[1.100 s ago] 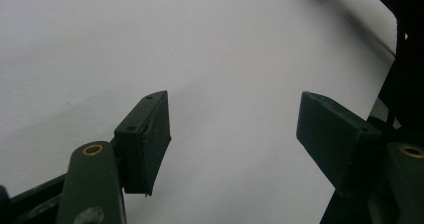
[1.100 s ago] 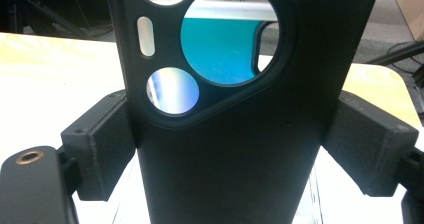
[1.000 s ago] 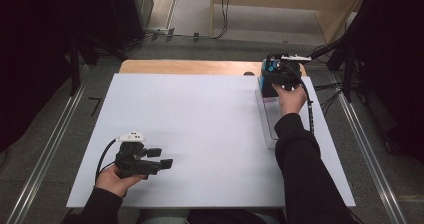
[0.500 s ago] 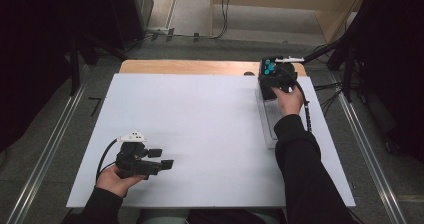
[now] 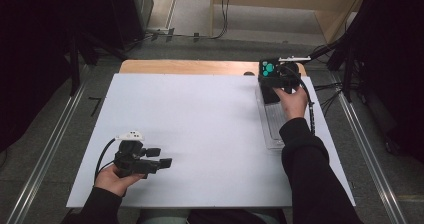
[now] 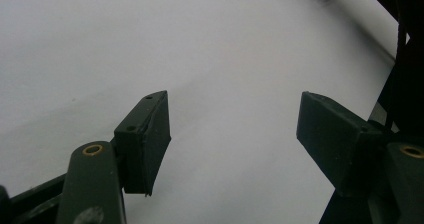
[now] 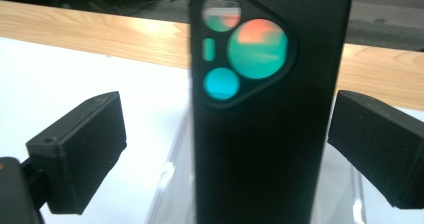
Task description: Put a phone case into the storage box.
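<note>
right hand-held gripper (image 7: pixel 225 149): jaws have just been opening, pads now clear of the phone case (image 7: pixel 270 114) | case is standing in the clear tray (image 5: pixel 274 126) at the table's (image 5: pixel 200 124) far right, likely released | left hand-held gripper (image 6: pixel 232 134): is waiting open, empty | nothing is blocking

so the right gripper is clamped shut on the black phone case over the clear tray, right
Not quite. The right gripper is open: the right gripper view shows gaps between both pads and the black phone case, after the jaws have just been opening. The case does stand over the clear tray.
</note>
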`<state>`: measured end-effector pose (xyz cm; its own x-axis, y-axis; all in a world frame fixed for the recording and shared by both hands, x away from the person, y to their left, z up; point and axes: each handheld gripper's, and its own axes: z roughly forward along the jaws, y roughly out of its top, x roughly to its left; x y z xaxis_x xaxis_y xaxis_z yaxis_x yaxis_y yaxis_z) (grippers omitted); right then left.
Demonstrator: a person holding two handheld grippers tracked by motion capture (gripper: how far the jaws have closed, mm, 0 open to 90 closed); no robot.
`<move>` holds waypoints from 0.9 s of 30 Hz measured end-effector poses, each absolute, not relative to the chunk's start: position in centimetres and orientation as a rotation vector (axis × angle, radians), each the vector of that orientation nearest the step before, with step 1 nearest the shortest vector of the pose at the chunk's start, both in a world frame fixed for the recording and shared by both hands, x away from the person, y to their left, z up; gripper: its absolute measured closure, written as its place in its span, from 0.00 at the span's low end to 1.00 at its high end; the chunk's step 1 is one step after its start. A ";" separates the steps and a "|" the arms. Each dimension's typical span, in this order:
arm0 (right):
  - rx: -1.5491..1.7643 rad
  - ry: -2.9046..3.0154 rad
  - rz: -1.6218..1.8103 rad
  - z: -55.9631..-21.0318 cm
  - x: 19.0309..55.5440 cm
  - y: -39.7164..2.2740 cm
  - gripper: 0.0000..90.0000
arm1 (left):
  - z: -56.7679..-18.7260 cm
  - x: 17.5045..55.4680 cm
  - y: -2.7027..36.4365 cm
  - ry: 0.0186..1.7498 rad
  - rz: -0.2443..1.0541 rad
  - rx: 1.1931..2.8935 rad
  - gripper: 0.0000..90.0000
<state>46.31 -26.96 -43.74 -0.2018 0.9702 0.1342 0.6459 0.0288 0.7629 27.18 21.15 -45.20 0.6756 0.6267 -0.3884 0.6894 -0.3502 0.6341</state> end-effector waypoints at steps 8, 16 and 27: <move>1.601 1.940 1.216 -41.8 43.3 -26.7 0.14 | -45.0 27.3 21.2 1.008 -0.098 2.067 0.33; 1.545 2.045 1.257 -40.6 41.4 -24.9 0.14 | -44.9 27.5 21.0 1.004 -0.102 2.070 0.33; 1.480 2.172 1.285 -40.5 40.5 -22.7 0.14 | -44.9 27.9 21.1 0.985 -0.120 2.070 0.33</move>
<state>40.54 -22.67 -40.48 -0.4709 0.8364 0.2804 0.6486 0.1128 0.7527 27.87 21.06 -44.94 0.6895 0.6040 -0.3997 0.6825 -0.3571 0.6378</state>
